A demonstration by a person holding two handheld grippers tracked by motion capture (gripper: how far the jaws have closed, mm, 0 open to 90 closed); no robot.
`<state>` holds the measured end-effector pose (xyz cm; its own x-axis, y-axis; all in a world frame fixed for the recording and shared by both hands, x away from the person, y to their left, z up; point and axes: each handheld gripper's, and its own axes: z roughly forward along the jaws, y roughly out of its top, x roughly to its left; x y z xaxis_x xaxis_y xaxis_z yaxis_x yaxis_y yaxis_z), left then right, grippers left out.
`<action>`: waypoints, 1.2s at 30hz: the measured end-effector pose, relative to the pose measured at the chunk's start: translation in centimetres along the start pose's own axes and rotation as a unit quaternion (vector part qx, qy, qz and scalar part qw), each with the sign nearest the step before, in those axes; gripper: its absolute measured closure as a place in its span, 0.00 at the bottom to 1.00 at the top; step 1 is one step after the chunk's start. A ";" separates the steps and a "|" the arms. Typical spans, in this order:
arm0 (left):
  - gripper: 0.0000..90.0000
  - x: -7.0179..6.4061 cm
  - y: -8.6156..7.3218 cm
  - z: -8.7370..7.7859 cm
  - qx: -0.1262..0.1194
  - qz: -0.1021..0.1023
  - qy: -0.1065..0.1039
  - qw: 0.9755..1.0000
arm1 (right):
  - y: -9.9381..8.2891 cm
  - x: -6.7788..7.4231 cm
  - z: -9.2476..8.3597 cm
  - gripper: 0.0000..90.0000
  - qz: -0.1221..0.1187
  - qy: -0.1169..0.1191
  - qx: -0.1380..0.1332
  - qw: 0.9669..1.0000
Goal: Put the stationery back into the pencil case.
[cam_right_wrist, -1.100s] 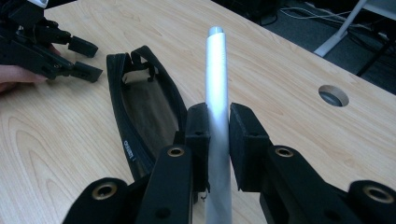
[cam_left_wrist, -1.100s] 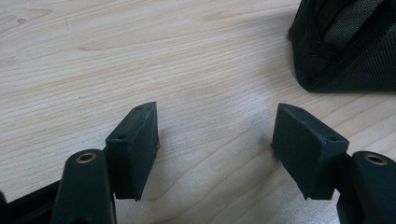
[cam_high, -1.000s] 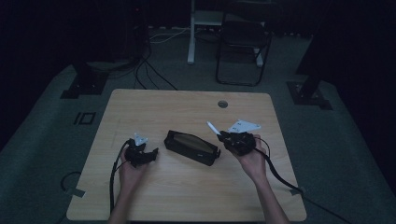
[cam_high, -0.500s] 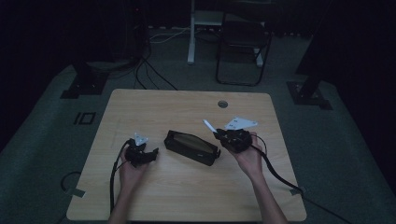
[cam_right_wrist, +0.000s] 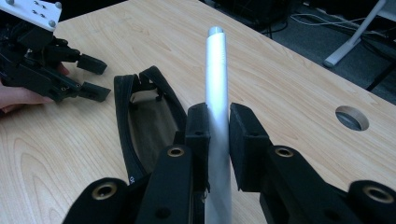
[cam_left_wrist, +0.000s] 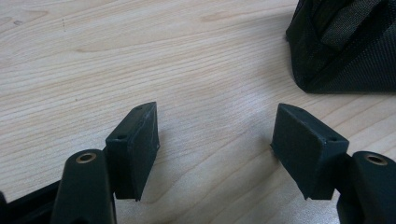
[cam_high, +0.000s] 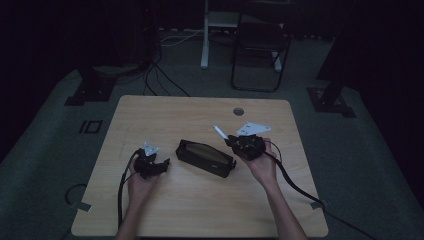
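the black pouch (cam_high: 205, 158) lies open at the middle of the desk (cam_high: 165, 115), the one obstacle on the wood, slanting from centre toward lower right of the high view. the left gripper (cam_high: 159, 167) sits just left of it, fingers (cam_left_wrist: 135, 144) spread with bare wood between them. the right gripper (cam_high: 231, 141) hangs just right of the pouch, clamping a white pen (cam_right_wrist: 218, 93) that juts out over the open mouth. the upper half and bottom strip of the desk lie free, save a small cable hole (cam_high: 238, 111) at upper right.

Looking like a dim lab: wooden table (cam_high: 165, 115) sitting among loose floor cables (cam_high: 165, 82), stand legs (cam_high: 85, 92), folding chair (cam_high: 260, 47).
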<state>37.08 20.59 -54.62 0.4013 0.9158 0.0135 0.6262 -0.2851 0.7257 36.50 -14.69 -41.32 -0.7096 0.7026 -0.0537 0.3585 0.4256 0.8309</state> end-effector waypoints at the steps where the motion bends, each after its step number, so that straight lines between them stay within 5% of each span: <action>1: 0.36 0.0 0.0 0.0 0.000 0.000 0.000 1.000 | 0.0 0.0 0.1 0.87 -0.002 0.000 -0.001 1.000; 22: 0.36 0.0 0.0 0.0 0.000 0.000 0.000 1.000 | 1.1 0.2 2.1 0.87 -0.007 0.007 0.000 1.000; 36: 0.36 0.0 0.0 0.0 -0.001 -0.001 0.000 1.000 | 1.6 0.6 3.5 0.87 -0.008 0.035 -0.008 0.999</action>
<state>37.08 20.56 -54.63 0.4000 0.9164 0.0117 0.6251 -0.2821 0.7278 38.77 -11.55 -41.94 -0.7568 0.6530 -0.0287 0.3374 0.4279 0.8385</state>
